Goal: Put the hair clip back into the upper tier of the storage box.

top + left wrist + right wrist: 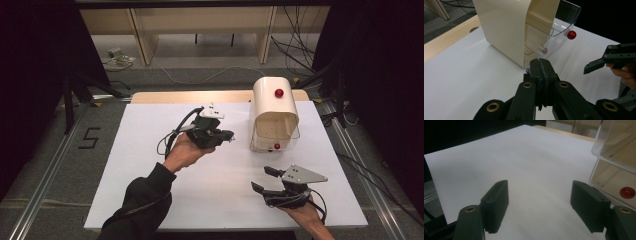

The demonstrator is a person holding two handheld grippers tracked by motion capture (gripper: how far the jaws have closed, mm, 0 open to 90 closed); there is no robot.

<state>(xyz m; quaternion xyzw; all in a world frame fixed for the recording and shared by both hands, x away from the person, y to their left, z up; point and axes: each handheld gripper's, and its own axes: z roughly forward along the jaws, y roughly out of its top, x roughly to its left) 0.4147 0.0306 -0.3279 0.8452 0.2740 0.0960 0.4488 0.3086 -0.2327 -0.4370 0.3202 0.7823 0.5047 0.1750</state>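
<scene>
1. Left tool (226,135) is held above the white worktop (150,165) near its middle, jaws pressed together with nothing between them, as is confirmed in the left gripper view (540,68).
2. Its closed tips are pointed toward 3 o'clock, at the cream bread-bin-style box (274,112), which is seen near them but apart.
3. Right tool (264,180) is held low at about 5 o'clock on the worktop, jaws spread wide and empty; in the right gripper view (539,202) bare white surface is seen between the two black pads.
4. The box is stood at about 1 o'clock on the worktop, near the far edge, its clear curved lid (559,32) raised and the inside left open toward the person.
5. One red knob (279,92) is seen on top of the box, and a second red knob (276,146) at the lower front rim.
6. A grey three-cornered plate (302,174) is carried on top of the right tool.
7. A dark sleeve (142,200) is worn on the left forearm, entering from 6 o'clock.
8. Cables (300,35) are seen on the floor beyond the worktop at 12 to 1 o'clock.
</scene>
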